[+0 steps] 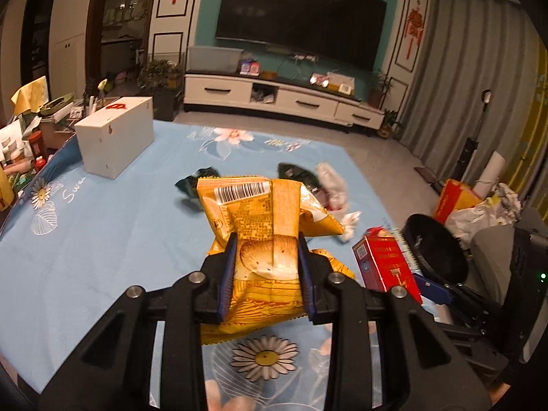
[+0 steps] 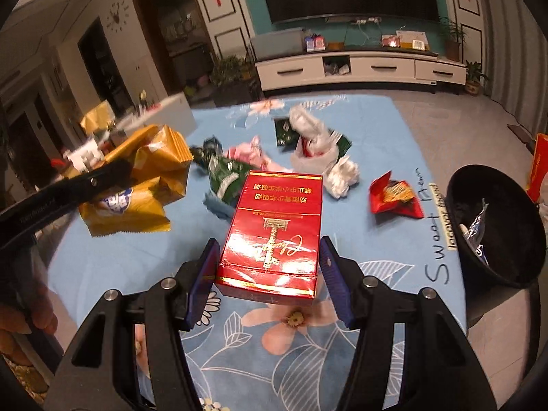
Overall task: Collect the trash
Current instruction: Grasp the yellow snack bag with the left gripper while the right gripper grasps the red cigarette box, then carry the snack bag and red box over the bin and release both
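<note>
- Yellow foil snack bag (image 1: 260,239): crumpled, barcode and small print on its upper face, a potato picture lower down; clamped between the blue pads of the left gripper (image 1: 266,257) and held clear above the table.
- Red carton (image 2: 272,236): glossy rectangular box with gold lettering and gold edge bands; gripped at its near end by the right gripper (image 2: 270,270), both pads against its sides, raised off the cloth.
- Loose trash on the table: green wrappers (image 2: 227,174), white crumpled tissue (image 2: 342,174), a red wrapper (image 2: 394,197).
- Tablecloth (image 1: 102,239): light blue with a flower print.
- Black bin (image 2: 496,229): at the table's right edge, some wrappers inside.
- White box (image 1: 114,135): on the far left of the table.
</note>
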